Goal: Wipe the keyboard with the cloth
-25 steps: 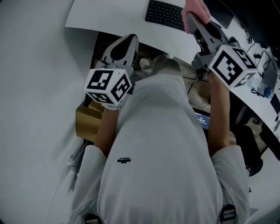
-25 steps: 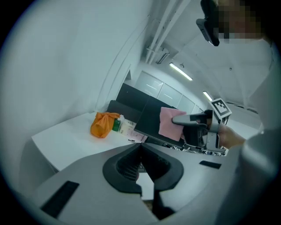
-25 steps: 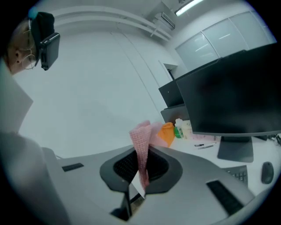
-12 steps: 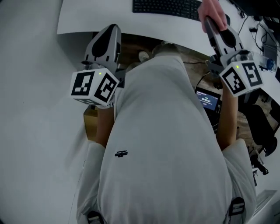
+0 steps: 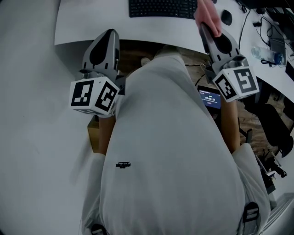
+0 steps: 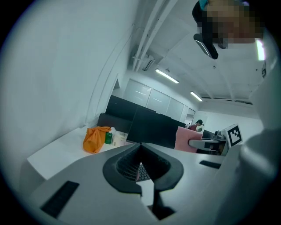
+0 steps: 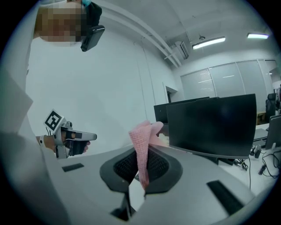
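The right gripper [image 7: 140, 166] is clamped on the pink cloth [image 7: 141, 135], which is gripped upright between the jaws. In the head view the cloth is seen at 1 o'clock, near the right end of the keyboard [image 5: 161, 8], which is set at 12 o'clock on the white desk [image 5: 87, 25]. The left gripper [image 6: 140, 151] is held at 10 o'clock, its jaws pressed together and nothing caught between them.

Office: white desk [image 5: 87, 25], keyboard [image 5: 161, 8], dark monitors [image 7: 210, 125], ceiling strip lights [image 6: 167, 76].
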Demonstrator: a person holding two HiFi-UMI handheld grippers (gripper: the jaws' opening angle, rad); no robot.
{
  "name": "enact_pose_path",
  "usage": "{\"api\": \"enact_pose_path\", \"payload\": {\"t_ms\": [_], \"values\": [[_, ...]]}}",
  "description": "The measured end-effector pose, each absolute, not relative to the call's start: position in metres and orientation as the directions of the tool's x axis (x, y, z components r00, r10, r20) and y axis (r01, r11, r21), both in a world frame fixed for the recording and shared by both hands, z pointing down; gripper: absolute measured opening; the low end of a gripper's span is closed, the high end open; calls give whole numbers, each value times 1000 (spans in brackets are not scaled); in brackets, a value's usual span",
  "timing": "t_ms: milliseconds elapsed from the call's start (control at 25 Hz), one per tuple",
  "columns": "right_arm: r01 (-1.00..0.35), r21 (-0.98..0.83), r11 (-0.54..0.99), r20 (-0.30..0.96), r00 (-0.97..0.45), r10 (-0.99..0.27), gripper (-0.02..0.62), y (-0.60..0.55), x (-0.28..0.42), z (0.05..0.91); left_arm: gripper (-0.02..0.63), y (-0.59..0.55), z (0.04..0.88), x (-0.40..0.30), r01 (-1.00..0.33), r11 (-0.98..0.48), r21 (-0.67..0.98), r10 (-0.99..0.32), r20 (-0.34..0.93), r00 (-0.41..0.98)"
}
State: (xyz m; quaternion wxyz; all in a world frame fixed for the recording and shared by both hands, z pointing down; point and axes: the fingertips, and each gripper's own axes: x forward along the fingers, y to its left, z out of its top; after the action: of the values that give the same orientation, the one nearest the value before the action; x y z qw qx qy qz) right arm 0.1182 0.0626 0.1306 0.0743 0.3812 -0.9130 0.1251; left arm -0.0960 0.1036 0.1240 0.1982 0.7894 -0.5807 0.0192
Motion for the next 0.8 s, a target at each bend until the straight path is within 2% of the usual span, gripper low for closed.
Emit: {"api": "enact_pose_path", "payload": {"t_ms": [800], "values": [[-693, -175, 700, 235, -719, -654, 6, 67, 94, 124, 19, 108, 126, -87, -910, -288, 299, -891, 265, 369]]}}
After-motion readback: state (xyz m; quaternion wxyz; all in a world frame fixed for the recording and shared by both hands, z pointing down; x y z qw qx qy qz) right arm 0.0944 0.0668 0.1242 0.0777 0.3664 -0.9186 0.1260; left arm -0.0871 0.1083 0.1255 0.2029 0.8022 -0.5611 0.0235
